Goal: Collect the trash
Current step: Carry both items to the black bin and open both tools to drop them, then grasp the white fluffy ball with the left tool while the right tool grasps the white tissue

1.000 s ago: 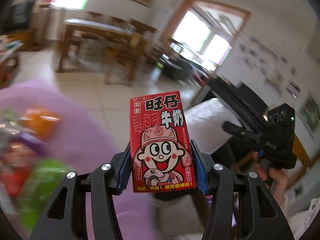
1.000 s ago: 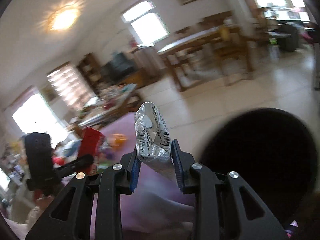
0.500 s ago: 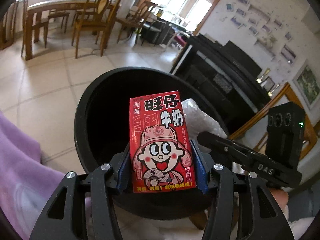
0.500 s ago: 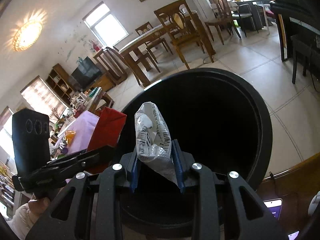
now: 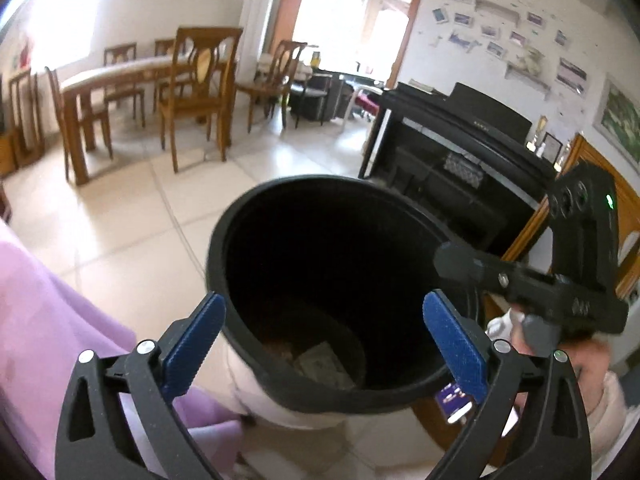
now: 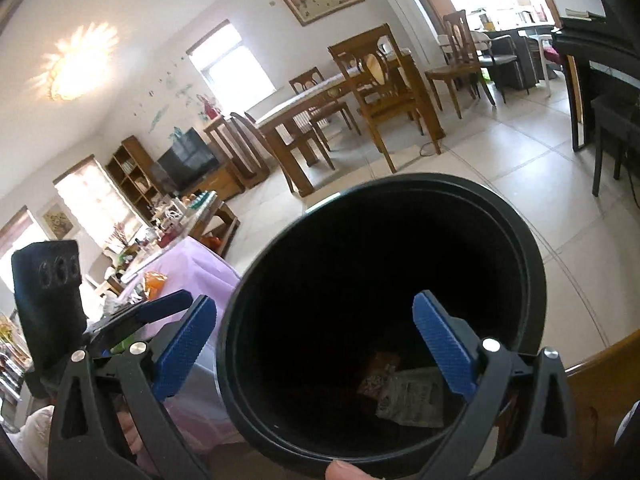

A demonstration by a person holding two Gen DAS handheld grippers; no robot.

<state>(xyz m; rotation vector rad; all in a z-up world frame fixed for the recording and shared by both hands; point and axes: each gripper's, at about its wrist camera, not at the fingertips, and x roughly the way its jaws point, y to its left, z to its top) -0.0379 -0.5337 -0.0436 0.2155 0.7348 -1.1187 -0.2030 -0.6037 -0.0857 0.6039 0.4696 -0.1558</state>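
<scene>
A black round trash bin (image 5: 240, 220) stands in front of both grippers, its mouth facing up. My left gripper (image 5: 326, 340) hangs over its near rim; the jaws are opening and stand wide with nothing between the blue pads (image 5: 196, 344). My right gripper (image 6: 314, 350) is over the same bin (image 6: 524, 248), jaws also opening and wide, with nothing between them. Pale crumpled wrappers (image 6: 412, 392) lie on the dark bottom, also seen as wrappers (image 5: 322, 364) in the left wrist view. The red carton is not visible. A hand (image 5: 592, 364) carries the right gripper at the right.
A purple-clothed table (image 6: 188, 264) with litter on it is to the left of the bin. A wooden dining table and chairs (image 5: 132, 76) stand behind on the tiled floor. A black piano (image 5: 460, 148) and wooden furniture (image 6: 600, 360) are on the right. A fingertip (image 6: 344, 470) touches the bin's near rim.
Both jaws have gone from shut to wide apart. The red milk carton has left the left gripper and the silver wrapper the right one. The left gripper has come closer over the bin.
</scene>
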